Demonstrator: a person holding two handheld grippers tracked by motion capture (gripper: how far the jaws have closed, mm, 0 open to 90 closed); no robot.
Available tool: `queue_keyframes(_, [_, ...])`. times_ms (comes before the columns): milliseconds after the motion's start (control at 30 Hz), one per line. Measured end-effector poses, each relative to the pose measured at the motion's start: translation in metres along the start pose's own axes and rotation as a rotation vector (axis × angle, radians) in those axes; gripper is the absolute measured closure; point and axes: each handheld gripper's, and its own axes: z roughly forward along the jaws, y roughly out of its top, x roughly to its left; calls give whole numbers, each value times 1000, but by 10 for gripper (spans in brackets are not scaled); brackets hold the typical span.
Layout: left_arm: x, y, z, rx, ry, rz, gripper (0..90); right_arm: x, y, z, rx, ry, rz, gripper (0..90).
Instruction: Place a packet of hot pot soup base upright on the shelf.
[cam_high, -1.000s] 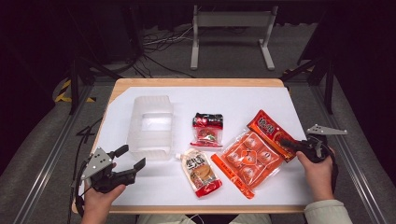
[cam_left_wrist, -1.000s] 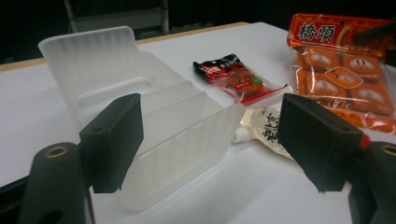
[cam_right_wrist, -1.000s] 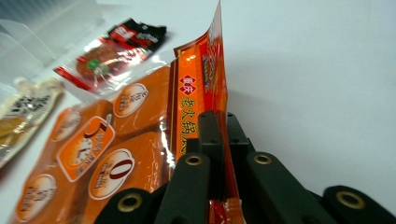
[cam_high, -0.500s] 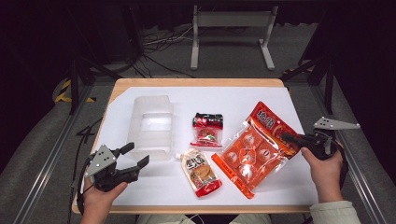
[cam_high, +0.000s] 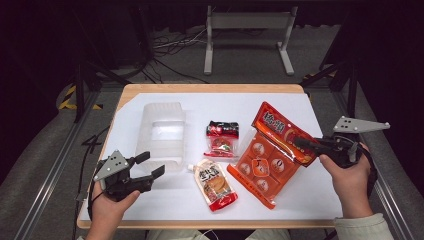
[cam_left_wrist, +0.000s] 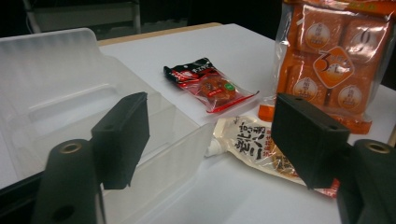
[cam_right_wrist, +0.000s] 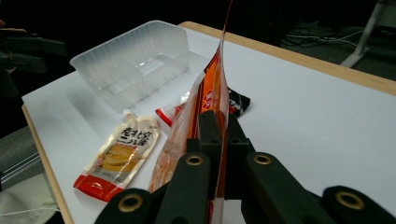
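A large orange snack bag (cam_high: 265, 160) hangs tilted at the right, its lower end on the white table top (cam_high: 310, 200). My right gripper (cam_high: 298, 142) is shut on the bag's upper right edge; in the right gripper view the bag (cam_right_wrist: 212, 88) stands edge-on between the closed jaws (cam_right_wrist: 219, 128). My left gripper (cam_high: 152, 163) rests at the front left beside a clear plastic bin (cam_high: 162, 132). Its jaws have just been opening, and nothing is between them (cam_left_wrist: 212, 121). A spouted sauce pouch (cam_high: 216, 184) and a small red-and-black packet (cam_high: 222, 137) lie flat in the middle.
The wooden table edge (cam_high: 210, 88) frames the white sheet. Black stand legs (cam_high: 82, 95) and cables lie on the floor behind and to the left. A white metal frame (cam_high: 247, 20) stands beyond the table.
My right gripper has risen with the orange bag, which went from lying flat to hanging tilted with its top edge lifted. The left hand has stayed about where it was.
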Motion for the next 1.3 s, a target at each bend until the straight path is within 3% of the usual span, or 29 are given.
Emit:
queue_keyframes(133, [-1, 0, 1, -2, 6, 10, 171, 13, 11, 0, -8, 32, -33, 900])
queue_keyframes(167, [-1, 0, 0, -7, -17, 33, 137, 17, 14, -1, -9, 38, -44, 900])
queue_keyframes(233, [0, 0, -2, -38, -53, 28, 93, 23, 18, -1, -10, 45, -60, 900])
queue_keyframes(300, [0, 1, -3, -58, -61, 27, 55, 29, 22, -1, -8, 55, -85, 900])
queue_keyframes(533, [1, 2, -2, -44, -24, 33, 76, 38, 28, 0, -4, 81, -115, 900])
queue_keyframes(633, [6, 1, -1, -51, -31, 1, 102, 42, 31, 0, -6, 98, -132, 900])
queue_keyframes(800, [5, 3, 1, -60, -17, 25, 111, 47, 37, -3, -7, 95, -153, 900])
queue_keyframes(933, [0, 4, 4, -62, -22, 52, 160, 48, 42, -6, -9, 86, -161, 900])
queue_keyframes(1167, [-5, 10, 13, -42, -37, 58, 132, 53, 55, -6, -24, 101, -178, 900])
queue_keyframes(1300, [-11, 15, 22, -28, -66, 73, 105, 58, 64, 1, -35, 126, -193, 900])
